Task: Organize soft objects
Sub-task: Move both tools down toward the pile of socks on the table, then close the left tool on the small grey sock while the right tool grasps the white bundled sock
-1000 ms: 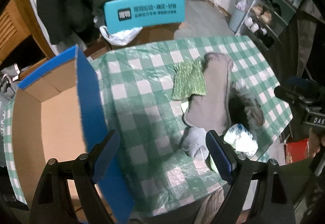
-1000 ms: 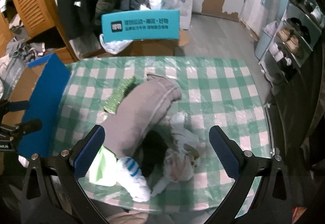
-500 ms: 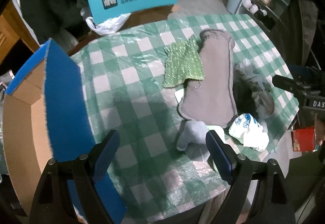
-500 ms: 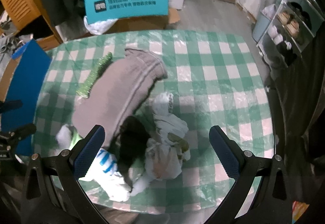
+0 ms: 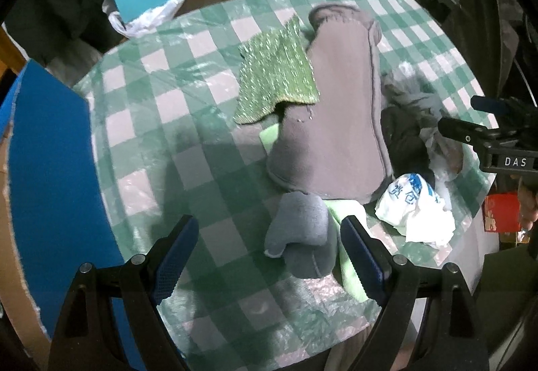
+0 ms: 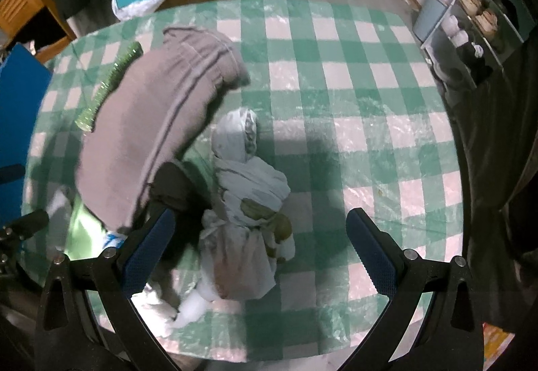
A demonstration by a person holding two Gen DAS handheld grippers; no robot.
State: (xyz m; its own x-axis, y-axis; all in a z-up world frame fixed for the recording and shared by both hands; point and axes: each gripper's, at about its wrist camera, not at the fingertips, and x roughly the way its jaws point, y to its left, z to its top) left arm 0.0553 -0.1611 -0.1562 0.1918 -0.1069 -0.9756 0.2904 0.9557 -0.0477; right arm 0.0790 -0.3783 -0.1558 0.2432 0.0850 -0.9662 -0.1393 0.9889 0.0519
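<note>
We moved both claws nearer the pile. Our left claw [image 5: 267,251] is wide open over the grey sock [image 5: 301,236]. Our right claw [image 6: 260,250] is wide open over the white bundle [image 6: 248,203].

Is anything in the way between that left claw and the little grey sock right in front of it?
Nothing visible blocks it. The left gripper is open, and the grey sock lies on the checked tablecloth between its fingers, nearer the right one. A light green cloth lies beside and partly under the sock.

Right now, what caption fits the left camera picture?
Open left gripper hovers over a small grey fleece sock on the green checked tablecloth.
</note>
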